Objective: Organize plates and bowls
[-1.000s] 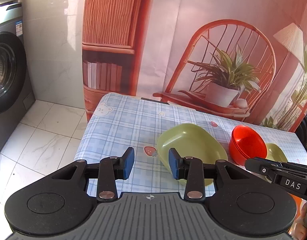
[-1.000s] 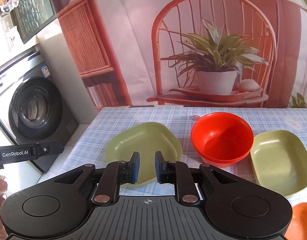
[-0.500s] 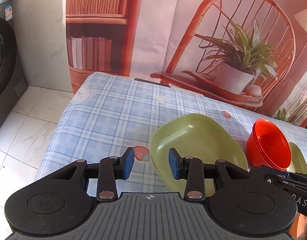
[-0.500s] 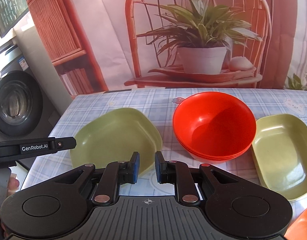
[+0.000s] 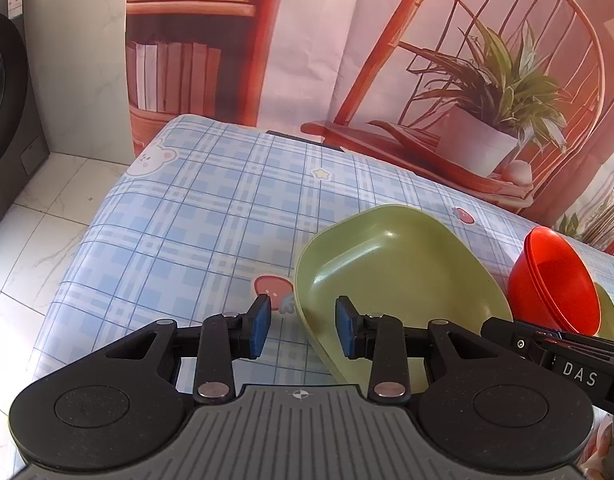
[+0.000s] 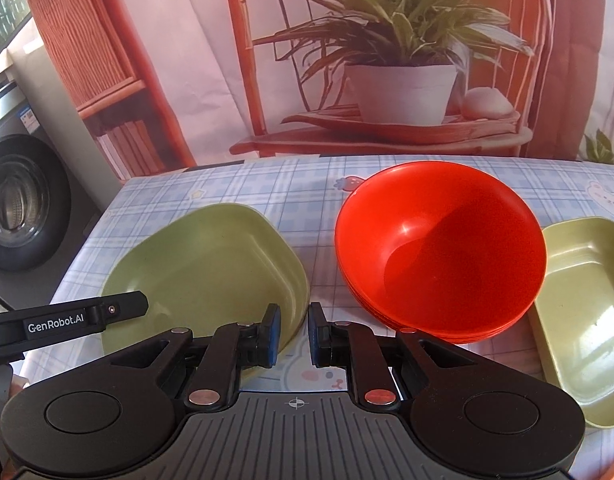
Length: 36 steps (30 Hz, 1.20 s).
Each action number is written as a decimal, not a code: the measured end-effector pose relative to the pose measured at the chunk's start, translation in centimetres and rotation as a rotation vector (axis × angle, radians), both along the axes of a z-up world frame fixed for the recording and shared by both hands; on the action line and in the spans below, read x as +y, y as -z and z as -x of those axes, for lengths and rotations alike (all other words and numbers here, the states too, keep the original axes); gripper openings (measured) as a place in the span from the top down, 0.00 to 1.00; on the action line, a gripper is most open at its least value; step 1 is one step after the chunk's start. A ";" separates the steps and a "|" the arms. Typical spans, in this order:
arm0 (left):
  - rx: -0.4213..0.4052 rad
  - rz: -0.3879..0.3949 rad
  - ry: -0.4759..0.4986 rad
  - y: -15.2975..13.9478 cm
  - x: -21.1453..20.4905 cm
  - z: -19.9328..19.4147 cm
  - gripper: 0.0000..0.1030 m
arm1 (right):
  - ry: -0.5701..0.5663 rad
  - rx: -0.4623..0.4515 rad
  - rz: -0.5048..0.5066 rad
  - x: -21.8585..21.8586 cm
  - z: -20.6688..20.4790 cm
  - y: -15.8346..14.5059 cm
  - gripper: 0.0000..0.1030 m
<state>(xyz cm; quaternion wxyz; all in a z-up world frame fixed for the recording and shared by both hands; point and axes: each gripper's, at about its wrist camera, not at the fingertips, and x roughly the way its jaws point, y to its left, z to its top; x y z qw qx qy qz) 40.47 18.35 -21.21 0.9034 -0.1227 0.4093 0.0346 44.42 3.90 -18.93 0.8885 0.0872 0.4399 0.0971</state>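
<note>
Scanning the table from its left end to its right:

Washing machine [image 6: 15,216]: stands on the floor off the table's left end, dark round door facing the room.

Table [image 5: 211,216]: covered in a blue checked cloth with small bear and strawberry prints; a printed backdrop of a chair and potted plant hangs behind it.

Left gripper [image 5: 303,326]: angled down over the near left part of the table. Its jaws are closing, and the left rim of the green plate sits in the gap between the blue pads, with the right pad over the plate's inside. The pads do not press on the rim.

Green plate [image 6: 211,268]: wide, shallow, rounded-square, lying flat on the cloth left of the bowls.

Right gripper [image 6: 294,332]: pointing down at the near edge between plate and bowls, jaws drawn nearly together with only a narrow slit, clenched on nothing; bare cloth shows beneath.

Red bowls [image 6: 439,244]: nested in a stack, upright, just right of the green plate.

Green tray [image 6: 583,300]: pale, rectangular, deeper, beside the stack's right side at the table's right end.
</note>
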 end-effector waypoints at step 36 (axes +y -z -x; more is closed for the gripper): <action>-0.084 -0.045 0.196 -8.5 -13.7 8.7 0.84 | 0.168 -0.132 -0.109 -14.6 13.1 -8.0 0.90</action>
